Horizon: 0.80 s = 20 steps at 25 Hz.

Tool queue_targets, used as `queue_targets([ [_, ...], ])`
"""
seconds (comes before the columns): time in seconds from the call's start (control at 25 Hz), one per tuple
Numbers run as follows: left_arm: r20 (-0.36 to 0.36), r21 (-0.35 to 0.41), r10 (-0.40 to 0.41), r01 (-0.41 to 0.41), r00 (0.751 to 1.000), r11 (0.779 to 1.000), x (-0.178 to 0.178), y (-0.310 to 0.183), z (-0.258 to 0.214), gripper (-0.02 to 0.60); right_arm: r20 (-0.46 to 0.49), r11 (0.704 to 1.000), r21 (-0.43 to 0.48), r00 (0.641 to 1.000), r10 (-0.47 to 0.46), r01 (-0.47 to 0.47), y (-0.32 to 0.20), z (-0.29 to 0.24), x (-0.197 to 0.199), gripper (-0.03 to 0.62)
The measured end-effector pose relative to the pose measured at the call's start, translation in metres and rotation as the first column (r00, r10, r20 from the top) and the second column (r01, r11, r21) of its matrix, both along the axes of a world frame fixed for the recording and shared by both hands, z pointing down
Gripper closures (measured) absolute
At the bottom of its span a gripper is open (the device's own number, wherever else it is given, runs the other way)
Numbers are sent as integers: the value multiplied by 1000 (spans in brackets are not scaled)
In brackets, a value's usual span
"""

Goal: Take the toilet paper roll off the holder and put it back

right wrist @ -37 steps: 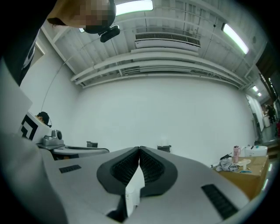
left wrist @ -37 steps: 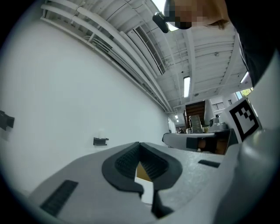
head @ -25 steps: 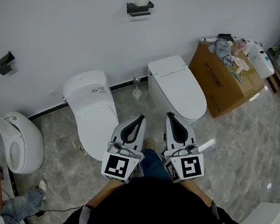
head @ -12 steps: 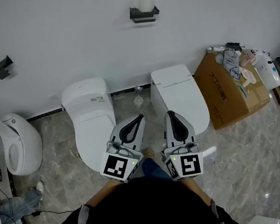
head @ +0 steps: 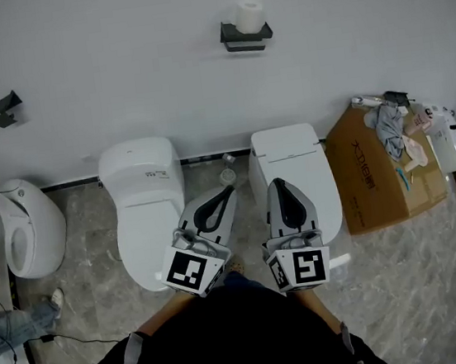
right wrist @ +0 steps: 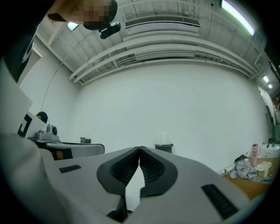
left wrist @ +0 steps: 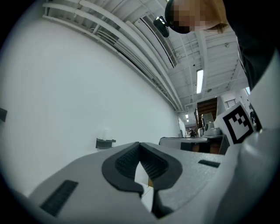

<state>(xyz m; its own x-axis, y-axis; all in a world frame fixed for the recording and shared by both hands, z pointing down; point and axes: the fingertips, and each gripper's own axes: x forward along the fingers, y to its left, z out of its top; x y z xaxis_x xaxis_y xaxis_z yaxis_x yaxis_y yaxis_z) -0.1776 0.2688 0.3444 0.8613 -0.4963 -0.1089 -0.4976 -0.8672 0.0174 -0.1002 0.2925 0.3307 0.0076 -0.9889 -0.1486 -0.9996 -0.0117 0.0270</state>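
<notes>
A white toilet paper roll (head: 249,16) stands upright on a dark holder (head: 245,36) fixed high on the white wall. The same roll (right wrist: 163,138) and holder (right wrist: 164,147) show faintly in the right gripper view, and the holder (left wrist: 105,142) in the left gripper view. My left gripper (head: 228,192) and right gripper (head: 277,186) are held side by side close to my body, well short of the wall. Both are shut with nothing between the jaws.
Two white toilets (head: 142,205) (head: 294,177) stand against the wall below the holder, with a urinal (head: 26,233) at the left. A cardboard box (head: 376,170) with clothes and bottles on it sits at the right. A second dark wall fixture (head: 3,107) is at upper left.
The head view has tilted up, so the holder and toilets sit lower in the frame. Both grippers stay shut in the same place before me.
</notes>
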Motion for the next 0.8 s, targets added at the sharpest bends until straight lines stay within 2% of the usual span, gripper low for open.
queue_targets([
  [0.12,-9,23,-17,17,1000,1000,14,-17,-4,575,-9,1000,-8,1000,-23,23,-18,0,13,571],
  [0.4,-6,3,-48,48,999,999,42,-41,-3,575,2,999,-14,999,-52,52,-45,-1,41,571],
  [0.48,-11,21,-48,48,999,999,48,-46,-6,575,11,999,-15,999,-49,49,-48,0,47,571],
  [0.8,-7,15,-57,57,998,998,61,-53,-6,575,11,998,-11,998,-56,56,-54,3,62,570],
])
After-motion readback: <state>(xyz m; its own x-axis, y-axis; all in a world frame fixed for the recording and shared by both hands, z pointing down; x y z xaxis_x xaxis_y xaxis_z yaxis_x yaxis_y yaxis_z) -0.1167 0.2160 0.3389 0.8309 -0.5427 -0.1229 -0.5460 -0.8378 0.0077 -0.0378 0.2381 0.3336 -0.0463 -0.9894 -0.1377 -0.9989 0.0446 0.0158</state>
